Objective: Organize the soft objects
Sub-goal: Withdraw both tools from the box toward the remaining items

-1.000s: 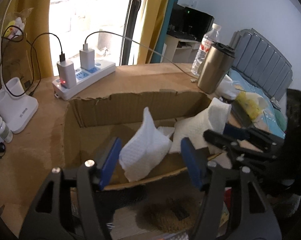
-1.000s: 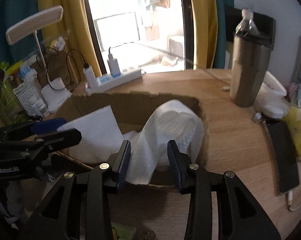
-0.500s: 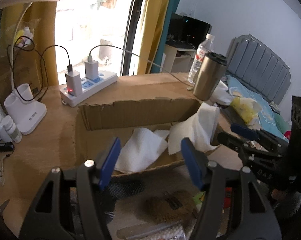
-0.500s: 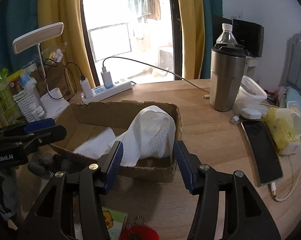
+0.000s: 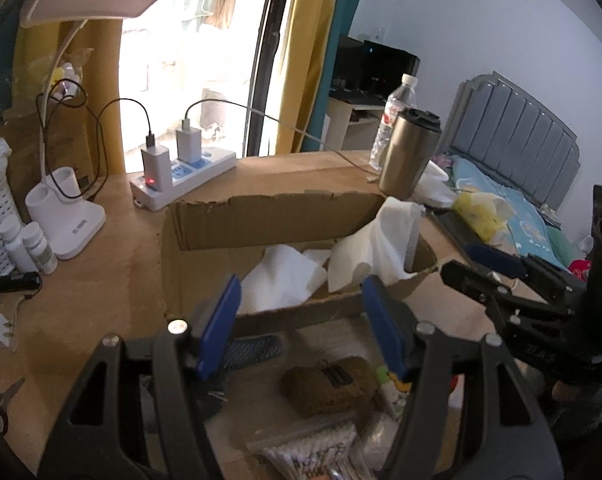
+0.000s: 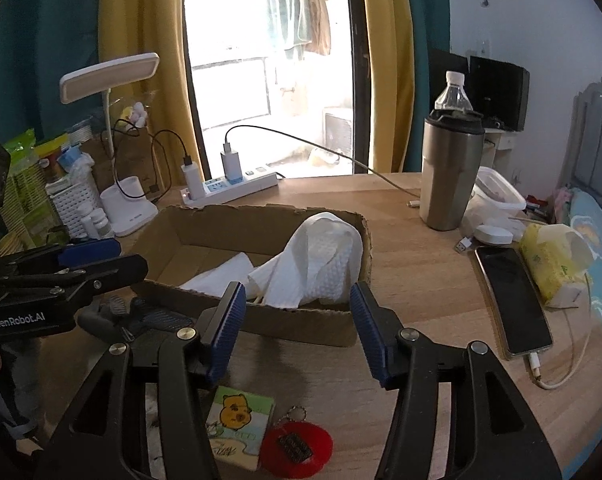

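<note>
Looking through the left wrist view first: the left gripper [image 5: 301, 316] is spread wide with nothing between its blue pads, hanging just over the near wall of the cardboard box [image 5: 269, 216] on the counter [image 5: 101, 280]. Inside the box there's a flat white tissue [image 5: 285, 276] near the middle and a bunched paper towel [image 5: 381, 244] slumped over the right end. Near side of the box, a brown fuzzy thing [image 5: 329, 384] sits on the counter under the gripper, pretty blurry. The right gripper [image 5: 489, 268] pokes in from the right, just beside the box's right corner.

Right wrist view: the right gripper [image 6: 297, 320] is also wide, holding nothing, near the box's [image 6: 309, 324] front wall. The paper towel [image 6: 317, 260] leans against the right wall, the tissue [image 6: 221, 272] lies flat to its left. A steel tumbler [image 6: 449, 176] stands far right, a phone [image 6: 513, 300] lies at right, and a power strip [image 6: 237, 188] sits behind the box. The left gripper [image 6: 101, 260] comes in from the left edge; can't tell its opening from here.
</note>
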`<state>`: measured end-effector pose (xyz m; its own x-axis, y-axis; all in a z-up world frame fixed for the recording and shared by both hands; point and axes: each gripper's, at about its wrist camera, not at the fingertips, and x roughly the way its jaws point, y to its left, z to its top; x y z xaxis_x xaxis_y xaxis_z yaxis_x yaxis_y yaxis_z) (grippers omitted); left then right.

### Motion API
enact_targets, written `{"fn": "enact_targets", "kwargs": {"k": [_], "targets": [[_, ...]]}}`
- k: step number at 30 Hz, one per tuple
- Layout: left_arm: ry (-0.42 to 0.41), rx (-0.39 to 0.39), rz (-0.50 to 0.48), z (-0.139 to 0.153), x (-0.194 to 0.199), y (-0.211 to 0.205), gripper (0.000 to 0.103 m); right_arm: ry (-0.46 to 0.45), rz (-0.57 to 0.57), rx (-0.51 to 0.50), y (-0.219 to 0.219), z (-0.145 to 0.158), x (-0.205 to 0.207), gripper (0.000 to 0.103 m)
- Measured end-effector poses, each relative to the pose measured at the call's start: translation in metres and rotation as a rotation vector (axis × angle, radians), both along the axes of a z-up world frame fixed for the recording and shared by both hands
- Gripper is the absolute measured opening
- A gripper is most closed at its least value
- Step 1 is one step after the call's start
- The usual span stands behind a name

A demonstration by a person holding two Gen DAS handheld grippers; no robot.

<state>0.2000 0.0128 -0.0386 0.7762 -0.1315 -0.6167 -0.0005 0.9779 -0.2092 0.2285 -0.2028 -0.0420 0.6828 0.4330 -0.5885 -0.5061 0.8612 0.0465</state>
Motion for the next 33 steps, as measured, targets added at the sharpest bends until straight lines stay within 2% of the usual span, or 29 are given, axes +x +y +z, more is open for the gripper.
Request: {"fn": "enact_targets", "kwargs": {"k": [3,9,14,33], "targets": [[-0.007,0.005,-0.001,0.001,-0.008,-0.002,0.072,-0.008,0.000,0.004,-0.002,0.003,-0.007,0.066],[-0.010,-0.007,-0.015,0.001,-0.024,-0.006,0.074,-0.018,0.000,0.006,-0.006,0.003,-0.021,0.066],[-0.019,-0.013,-0.019,0.002,-0.039,-0.007,0.084,-0.023,-0.005,0.014,-0.009,0.003,-0.031,0.066],[0.033,-0.028,-0.007,-0.030,-0.075,-0.013,0.085,0.004,-0.002,-0.007,-0.019,-0.024,-0.062,0.066]]}}
